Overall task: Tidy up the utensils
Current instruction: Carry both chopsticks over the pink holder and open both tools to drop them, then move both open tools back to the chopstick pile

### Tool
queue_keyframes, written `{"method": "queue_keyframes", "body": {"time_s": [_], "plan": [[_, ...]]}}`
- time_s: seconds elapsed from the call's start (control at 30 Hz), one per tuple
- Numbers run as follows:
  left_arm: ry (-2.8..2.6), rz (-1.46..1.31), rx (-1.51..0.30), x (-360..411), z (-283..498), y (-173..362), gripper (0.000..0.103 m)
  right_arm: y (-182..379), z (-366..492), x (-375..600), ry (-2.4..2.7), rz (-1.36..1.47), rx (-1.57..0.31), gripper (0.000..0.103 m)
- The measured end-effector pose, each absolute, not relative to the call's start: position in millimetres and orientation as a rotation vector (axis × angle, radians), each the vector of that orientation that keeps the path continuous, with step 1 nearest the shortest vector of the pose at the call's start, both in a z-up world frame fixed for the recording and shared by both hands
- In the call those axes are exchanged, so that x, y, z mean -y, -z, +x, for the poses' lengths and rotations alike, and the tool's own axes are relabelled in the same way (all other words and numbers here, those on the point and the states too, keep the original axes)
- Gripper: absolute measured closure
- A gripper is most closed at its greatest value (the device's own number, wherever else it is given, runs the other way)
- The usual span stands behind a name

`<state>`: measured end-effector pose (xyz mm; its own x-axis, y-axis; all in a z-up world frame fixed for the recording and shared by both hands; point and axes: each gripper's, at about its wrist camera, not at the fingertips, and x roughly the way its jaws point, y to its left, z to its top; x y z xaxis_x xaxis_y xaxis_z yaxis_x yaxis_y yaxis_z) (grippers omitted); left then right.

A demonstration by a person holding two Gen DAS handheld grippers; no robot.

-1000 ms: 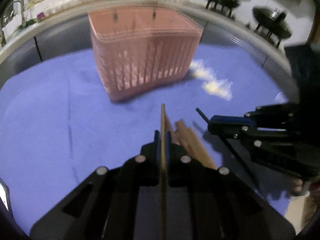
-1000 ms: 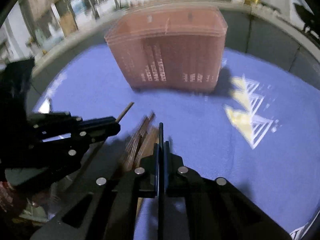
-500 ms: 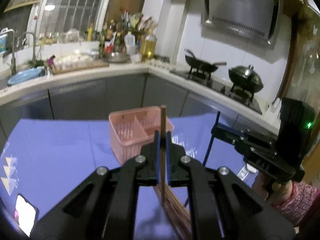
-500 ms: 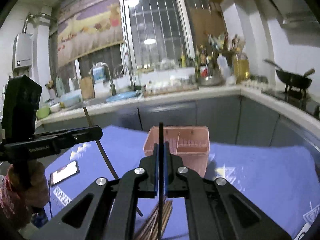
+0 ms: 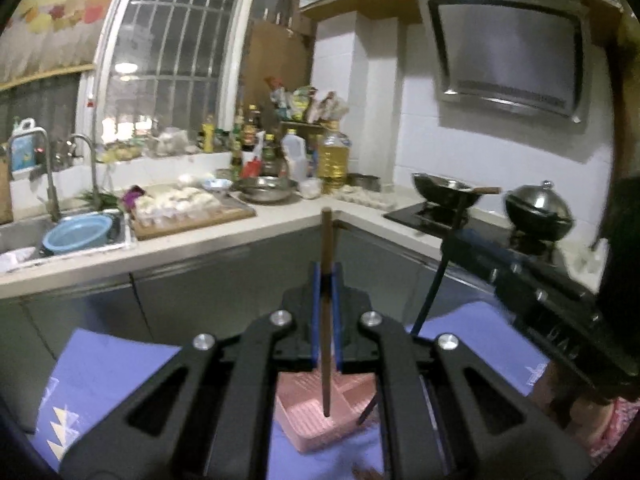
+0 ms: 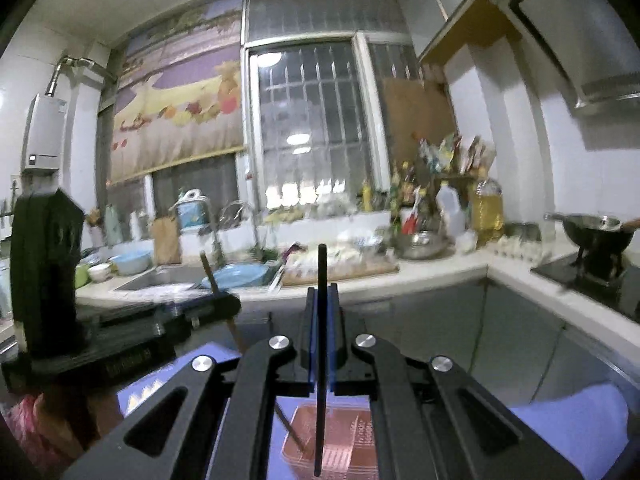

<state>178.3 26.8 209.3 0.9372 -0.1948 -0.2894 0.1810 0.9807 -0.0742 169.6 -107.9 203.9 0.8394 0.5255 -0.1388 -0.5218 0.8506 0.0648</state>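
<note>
My left gripper (image 5: 326, 270) is shut on a brown wooden chopstick (image 5: 326, 240) that stands upright, its lower tip hanging over the pink slotted basket (image 5: 308, 416). My right gripper (image 6: 321, 294) is shut on a black chopstick (image 6: 320, 420), also upright, above the pink basket (image 6: 344, 440). Each gripper shows in the other's view: the right gripper (image 5: 450, 240) with its dark chopstick (image 5: 430, 304) on the right, the left gripper (image 6: 230, 302) with its brown chopstick (image 6: 208, 268) on the left. The basket sits on a purple cloth (image 5: 104, 372).
Behind the table runs an L-shaped kitchen counter (image 5: 280, 220) with a sink (image 5: 24, 236), a blue bowl (image 5: 78, 234), a cutting board (image 5: 192, 216), bottles and a metal bowl. Two woks (image 5: 448, 192) stand on the stove at right. A person's hand (image 6: 52, 420) holds the left gripper.
Both grippers have risen high off the purple cloth, each carrying one chopstick, and tilted up toward level. The basket, once ahead, now lies below them, and the chopstick pile has dropped from view.
</note>
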Motion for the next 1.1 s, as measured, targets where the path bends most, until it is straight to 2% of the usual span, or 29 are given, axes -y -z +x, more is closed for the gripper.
{"method": "queue_keyframes", "body": {"time_s": [0.17, 0.43, 0.47, 0.5, 0.57, 0.6, 0.73, 0.8, 0.93, 1.1], "plan": [[0.160, -0.030, -0.370, -24.4, 212.7, -171.8, 0.098, -167.2, 215.7, 91.1, -0.510, 0.029, -0.216, 0.098], [0.104, -0.106, -0.533, -28.9, 239.6, -107.9, 0.097, -100.2, 252.6, 79.5, -0.503, 0.014, -0.453, 0.098], [0.095, -0.113, -0.541, -28.6, 239.6, -102.8, 0.089, -96.4, 255.9, 78.7, -0.504, 0.016, -0.464, 0.098], [0.082, -0.119, -0.545, -29.2, 240.2, -98.5, 0.070, -94.1, 258.1, 77.2, -0.507, 0.017, -0.475, 0.098], [0.003, -0.119, -0.527, -31.1, 235.9, -93.5, 0.049, -91.9, 259.3, 75.1, -0.498, 0.032, -0.503, 0.097], [-0.020, -0.124, -0.503, -33.2, 230.1, -92.7, 0.045, -90.8, 260.2, 75.0, -0.504, 0.048, -0.518, 0.096], [-0.046, -0.127, -0.461, -40.2, 208.5, -94.4, 0.045, -91.4, 254.0, 78.3, -0.531, 0.086, -0.535, 0.093], [-0.069, -0.125, -0.434, -43.3, 193.4, -96.9, 0.039, -95.0, 244.2, 80.4, -0.530, 0.087, -0.516, 0.084], [-0.101, -0.134, -0.368, -54.8, 149.5, -102.8, 0.038, -104.1, 215.8, 89.1, -0.535, 0.094, -0.465, 0.056], [-0.093, -0.129, -0.362, -67.4, 93.3, -88.4, 0.035, -103.9, 142.6, 114.8, -0.524, 0.119, -0.364, 0.044]]}}
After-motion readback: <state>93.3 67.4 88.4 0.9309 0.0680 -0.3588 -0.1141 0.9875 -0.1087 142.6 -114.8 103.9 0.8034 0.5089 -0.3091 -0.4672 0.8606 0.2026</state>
